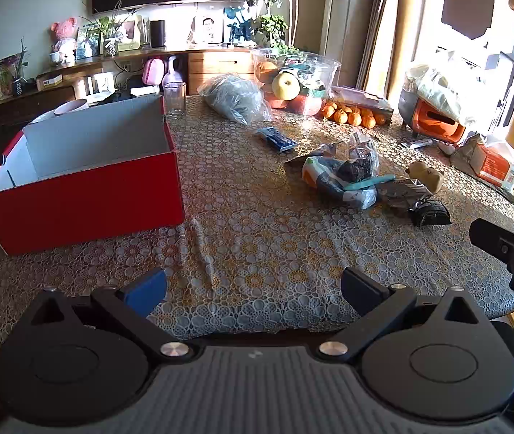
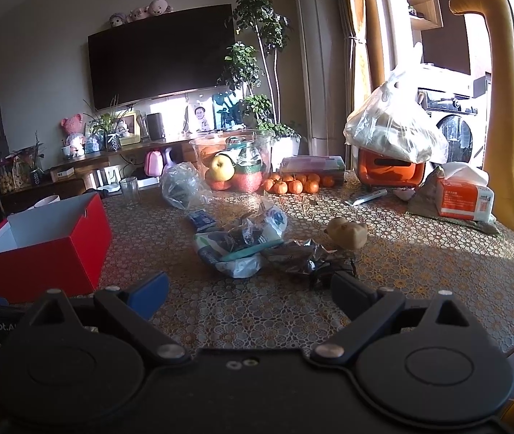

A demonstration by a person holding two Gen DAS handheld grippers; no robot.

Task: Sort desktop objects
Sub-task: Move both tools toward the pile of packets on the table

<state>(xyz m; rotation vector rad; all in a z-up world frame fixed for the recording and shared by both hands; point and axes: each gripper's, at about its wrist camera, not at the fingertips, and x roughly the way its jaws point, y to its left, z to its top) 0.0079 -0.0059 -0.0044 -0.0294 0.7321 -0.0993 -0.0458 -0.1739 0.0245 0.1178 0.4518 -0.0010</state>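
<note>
Two tools hovered low over the near edge of the bench, both with fingers spread wide apart and nothing between them. The left tool pointed across bare patterned cloth, with the red box just ahead on its left; the box stood open-topped, and what showed of its inside held nothing, so it likely served as the bin for sorted items.

The right tool faced the cluster of clutter in the middle of the bench: crumpled plastic bags, a teal-handled item, dark foil wrappers and a small black object close to its right finger. A tan figurine sat just behind that pile, and a blue packet lay further back.

Each tool was held level and angled slightly downward, set back from the objects, neither touching anything. That read as a ready stance before a first pick, the right one better placed to reach the pile and the left nearer the box. In the left view the right tool's tip showed at the far right edge, above the bench.
</note>
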